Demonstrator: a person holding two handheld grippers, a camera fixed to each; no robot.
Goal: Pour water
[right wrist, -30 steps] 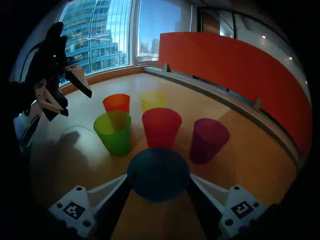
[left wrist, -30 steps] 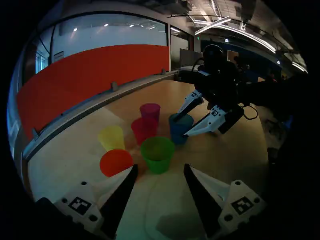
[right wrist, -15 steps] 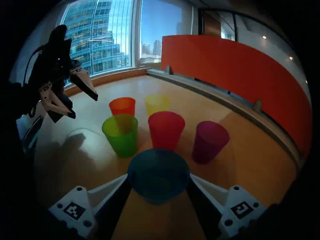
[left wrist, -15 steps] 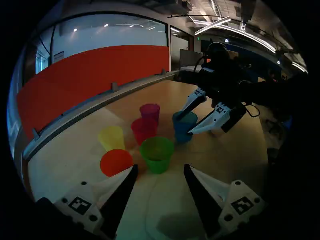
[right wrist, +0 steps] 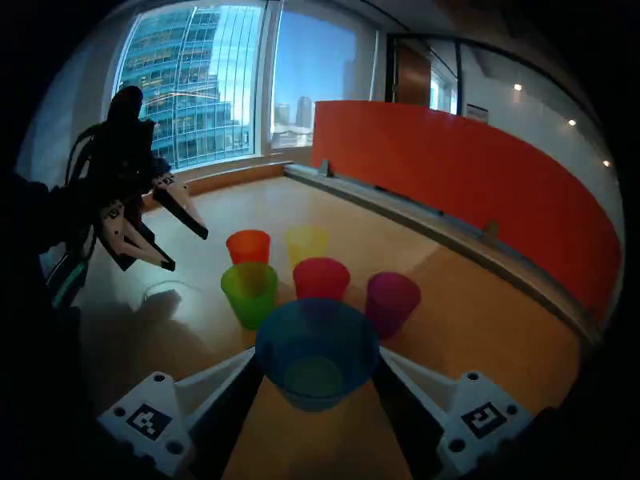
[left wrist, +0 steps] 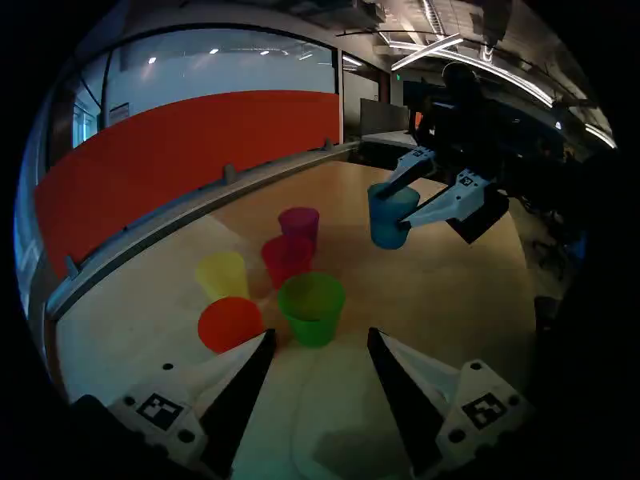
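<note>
The right gripper (right wrist: 318,358) has its jaws pinched on both sides of the blue cup (right wrist: 318,332) and holds it upright, clear of the counter (right wrist: 488,320), on the near side of the red cup (right wrist: 321,280) and green cup (right wrist: 250,292). I'd guess that's so nothing spills before it's tipped (can't tell if there's water inside tbh). The left gripper (left wrist: 320,332) hangs low just near the green cup, jaws spread wide with nothing between them, probably on standby.

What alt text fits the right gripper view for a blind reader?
The right gripper holds a blue cup. Beyond it stand a green cup, red cup, purple cup, orange cup and yellow cup on a wooden table, with the left gripper open at left.
</note>
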